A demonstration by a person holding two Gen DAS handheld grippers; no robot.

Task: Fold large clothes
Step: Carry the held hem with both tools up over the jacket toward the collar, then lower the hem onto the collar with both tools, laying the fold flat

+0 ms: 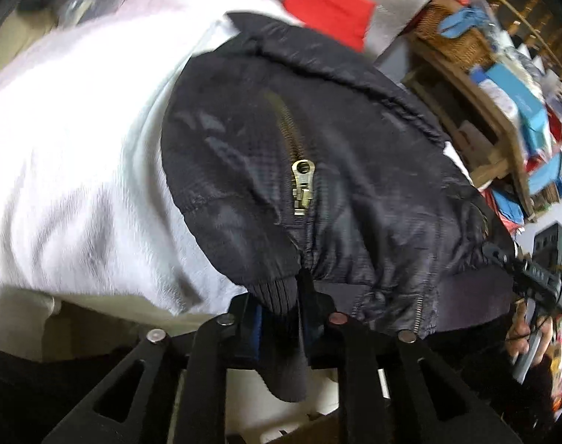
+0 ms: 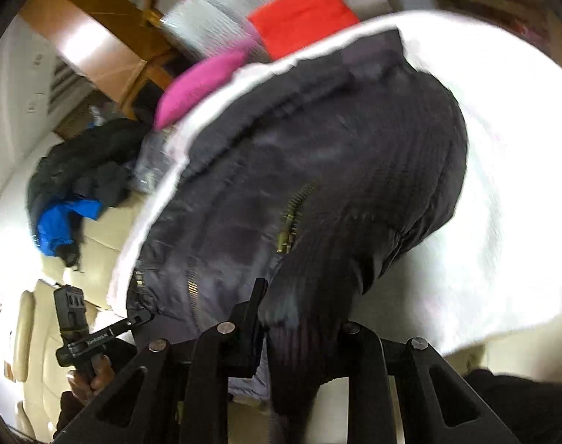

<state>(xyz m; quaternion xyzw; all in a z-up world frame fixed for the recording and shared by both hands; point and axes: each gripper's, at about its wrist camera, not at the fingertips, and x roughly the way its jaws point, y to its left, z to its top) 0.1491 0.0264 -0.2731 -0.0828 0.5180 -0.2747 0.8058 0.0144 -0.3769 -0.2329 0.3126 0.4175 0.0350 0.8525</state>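
Black jacket (image 1: 355, 155) spread over a white cloth (image 1: 77, 155), near edge gathered up toward both tools. Left gripper (image 1: 303, 296) pinched nearly closed on the ribbed cuff (image 1: 277, 292) at the jacket's near hem, a flap of dark fabric hanging down between the jaws. Brass zipper pull (image 1: 303, 188) on the jacket's upper face, just beyond the cuff, teeth running away from it up the panel. Right gripper (image 2: 299, 318) likewise closed down on the jacket's near edge, a ribbed dark fold (image 2: 318, 314) drooping between its jaws; view motion-blurred, so exact pad contact hard to make out. From the left wrist view, right gripper (image 1: 532, 277) visible at the jacket's right hem corner, gripped by a hand (image 1: 529, 336); from the right wrist view, left gripper (image 2: 140, 320) touching the jacket's left hem corner. Beyond the jacket's far edge: a red folded item (image 1: 329, 14), a pink item (image 2: 203, 85), a silvery sheet (image 2: 214, 11). To the jacket's left in the right wrist view, a heap of dark and blue clothing (image 2: 73, 192) on a cream surface (image 2: 107, 229). To the jacket's right in the left wrist view, a cluttered wooden shelf (image 1: 477, 100).
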